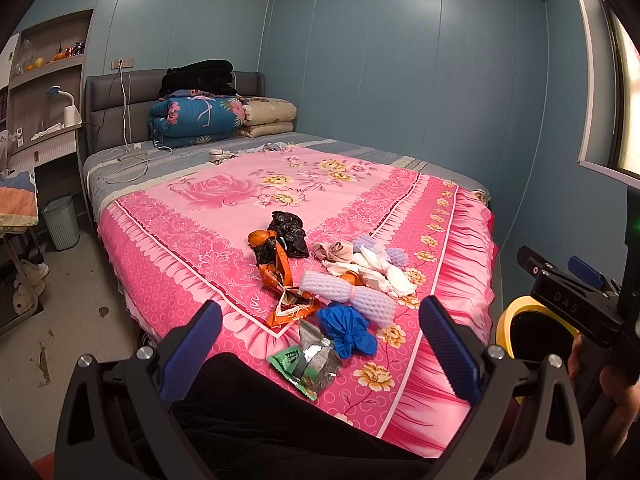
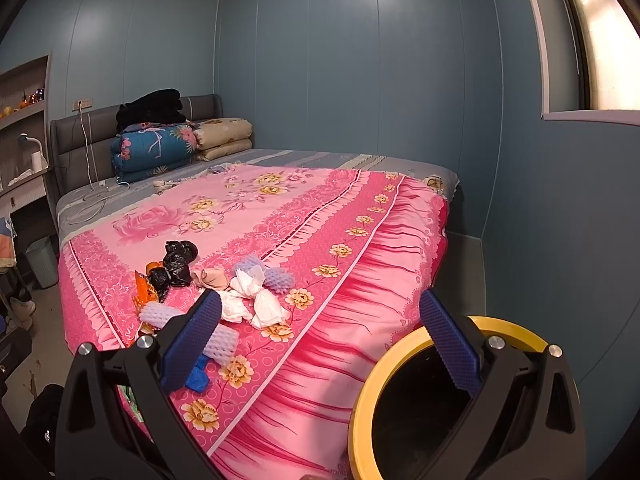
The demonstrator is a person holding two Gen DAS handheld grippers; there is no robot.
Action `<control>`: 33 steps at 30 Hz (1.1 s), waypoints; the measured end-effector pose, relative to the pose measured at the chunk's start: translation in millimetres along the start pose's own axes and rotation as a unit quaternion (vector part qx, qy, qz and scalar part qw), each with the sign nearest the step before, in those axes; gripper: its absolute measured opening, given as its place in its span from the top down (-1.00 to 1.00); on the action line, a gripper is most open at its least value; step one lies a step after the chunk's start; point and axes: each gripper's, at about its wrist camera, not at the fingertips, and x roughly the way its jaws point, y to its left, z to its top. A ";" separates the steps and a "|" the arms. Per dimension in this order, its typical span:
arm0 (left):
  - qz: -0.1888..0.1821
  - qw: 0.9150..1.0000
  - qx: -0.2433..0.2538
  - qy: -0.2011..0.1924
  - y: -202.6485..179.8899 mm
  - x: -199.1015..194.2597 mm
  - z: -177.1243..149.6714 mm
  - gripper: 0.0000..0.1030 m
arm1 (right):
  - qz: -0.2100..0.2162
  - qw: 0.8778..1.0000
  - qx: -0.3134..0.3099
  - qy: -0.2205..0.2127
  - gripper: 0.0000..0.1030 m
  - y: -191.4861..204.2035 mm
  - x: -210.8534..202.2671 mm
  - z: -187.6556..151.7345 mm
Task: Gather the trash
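Both tongs, left (image 1: 320, 344) and right (image 2: 320, 344), wide, empty; orange wrapper (image 1: 286, 292) lengthwise toward headboard (image 1: 120, 96).

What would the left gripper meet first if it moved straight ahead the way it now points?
Probably the knotted blue plastic bag and the crumpled silver-and-green foil wrapper lying on the pink floral bedspread. They sit between the open left gripper fingers, nearest the camera, though depth is uncertain.

The left claw (image 1: 320, 344) gapes wide and empty, low in its frame. The right claw (image 2: 320, 340) does likewise. A hand (image 1: 612, 384) grips the right handle at lower right.
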 end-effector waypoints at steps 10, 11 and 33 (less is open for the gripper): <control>0.000 1.000 -0.001 0.001 0.2 0.3 0.0 -0.84 | -0.001 1.000 -0.001 0.002 -0.85 0.3 1.2 -1.9; 0.000 1.000 -0.001 0.001 0.3 0.3 0.0 -0.84 | -0.001 1.000 -0.001 0.002 -0.85 0.3 1.1 -2.9; -0.001 1.000 -0.002 0.002 0.7 0.6 0.3 -0.84 | -0.003 1.000 -0.002 0.011 -0.85 2.0 4.3 -4.5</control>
